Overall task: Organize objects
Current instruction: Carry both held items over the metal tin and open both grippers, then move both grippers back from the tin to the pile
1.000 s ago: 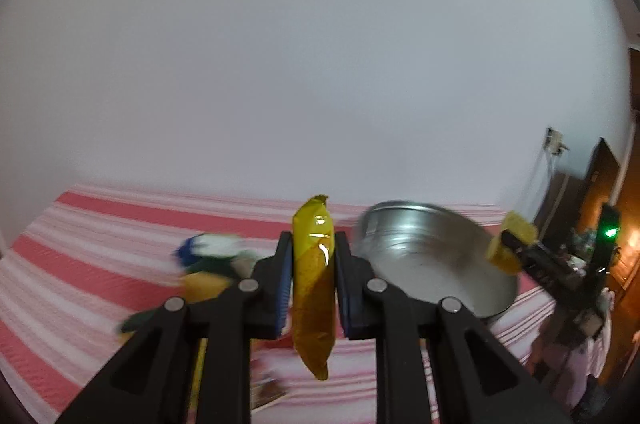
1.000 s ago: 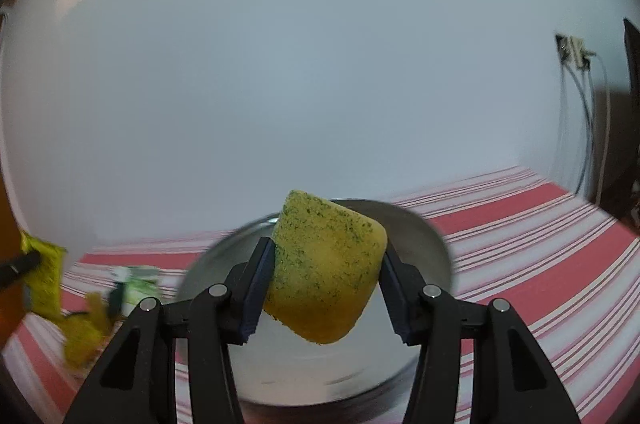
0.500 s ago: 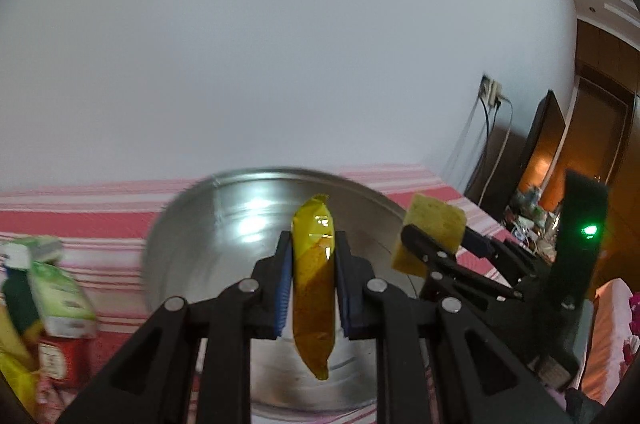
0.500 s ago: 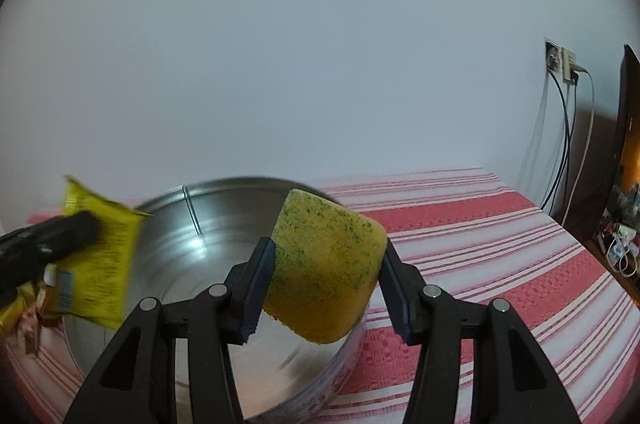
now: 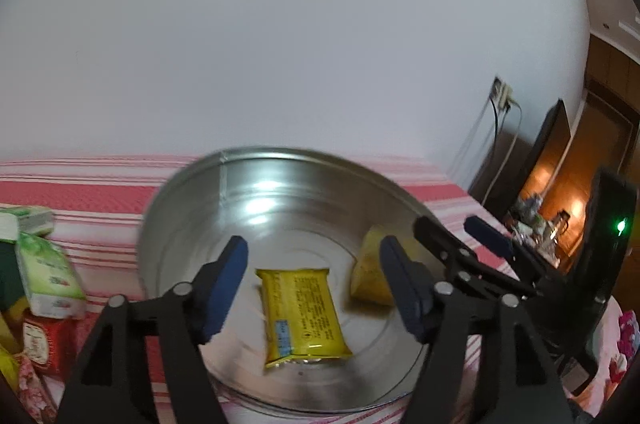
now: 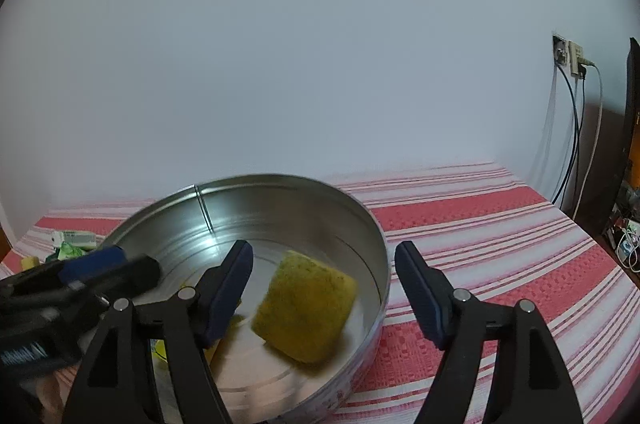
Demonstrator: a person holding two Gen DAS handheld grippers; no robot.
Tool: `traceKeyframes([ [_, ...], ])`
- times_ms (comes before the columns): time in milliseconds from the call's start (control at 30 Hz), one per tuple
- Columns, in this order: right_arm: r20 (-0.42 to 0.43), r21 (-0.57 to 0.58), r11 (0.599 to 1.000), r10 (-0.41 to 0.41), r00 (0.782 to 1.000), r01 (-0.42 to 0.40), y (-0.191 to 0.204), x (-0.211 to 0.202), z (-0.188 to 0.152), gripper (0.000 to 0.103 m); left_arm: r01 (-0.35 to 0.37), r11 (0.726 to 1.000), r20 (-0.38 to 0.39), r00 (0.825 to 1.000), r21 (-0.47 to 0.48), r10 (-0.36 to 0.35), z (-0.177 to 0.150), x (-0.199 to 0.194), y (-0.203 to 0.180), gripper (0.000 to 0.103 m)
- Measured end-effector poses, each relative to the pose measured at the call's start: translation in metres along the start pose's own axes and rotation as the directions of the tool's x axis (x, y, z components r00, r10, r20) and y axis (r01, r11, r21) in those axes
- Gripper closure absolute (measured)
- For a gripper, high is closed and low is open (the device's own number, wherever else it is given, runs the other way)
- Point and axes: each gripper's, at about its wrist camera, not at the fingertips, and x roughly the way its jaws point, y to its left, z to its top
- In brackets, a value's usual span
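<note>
A round metal tin [image 5: 192, 200] stands on the red and white striped cloth; it also shows in the right wrist view [image 6: 368, 224]. A yellow packet [image 5: 302, 310] lies flat on its bottom. A yellow sponge [image 6: 306, 310] with green specks is inside the tin at its right side, tilted; the left wrist view shows it too [image 5: 370, 274]. My left gripper [image 5: 314, 288] is open and empty above the packet. My right gripper [image 6: 324, 292] is open and empty above the sponge, and appears in the left wrist view [image 5: 460, 236].
Several small cartons and packets lie left of the tin: a green and white carton [image 5: 46, 272], a red one [image 5: 46, 344]. The striped cloth [image 6: 500, 224] stretches right. A wall socket with cables [image 6: 570, 60] is at the far right.
Both grippers have opened. The yellow packet dropped from the left gripper into the tin, and the sponge dropped from the right gripper into the tin.
</note>
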Motion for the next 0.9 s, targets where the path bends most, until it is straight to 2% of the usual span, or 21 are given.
traceKeyframes([
  [33, 0.007, 0.009, 1.0, -0.005, 1.0, 0.005, -0.004, 0.0, 0.002, 0.027, -0.025, 1.0, 0.01, 1.0, -0.009, 0.026, -0.001, -0.003, 0.002, 0.024],
  [100, 0.017, 0.028, 0.999, -0.02, 1.0, 0.02, -0.004, -0.004, 0.001, 0.027, -0.08, 0.997, 0.028, 0.996, -0.014, 0.08, -0.004, -0.009, 0.01, 0.011],
  [133, 0.019, 0.036, 0.999, -0.026, 0.999, 0.025, -0.007, -0.003, 0.002, 0.027, -0.106, 0.994, 0.043, 0.993, -0.013, 0.106, -0.006, -0.012, 0.012, 0.01],
  [533, 0.042, 0.118, 0.989, -0.096, 0.995, 0.09, -0.016, -0.006, 0.006, 0.027, -0.183, 0.983, 0.106, 0.978, 0.005, 0.181, -0.008, -0.037, 0.028, 0.009],
  [667, 0.071, 0.13, 0.988, -0.092, 0.993, 0.082, -0.01, -0.014, 0.006, 0.027, -0.23, 0.973, 0.13, 0.965, 0.008, 0.227, -0.012, -0.048, 0.039, 0.009],
  [767, 0.072, 0.097, 0.992, -0.086, 0.994, 0.079, 0.004, -0.017, 0.003, 0.027, -0.251, 0.968, 0.142, 0.958, 0.01, 0.247, -0.014, -0.054, 0.044, 0.009],
  [900, 0.094, 0.054, 0.997, -0.066, 0.993, 0.061, 0.027, -0.028, -0.002, 0.027, -0.311, 0.949, 0.174, 0.938, 0.048, 0.299, -0.02, -0.062, 0.046, 0.009],
])
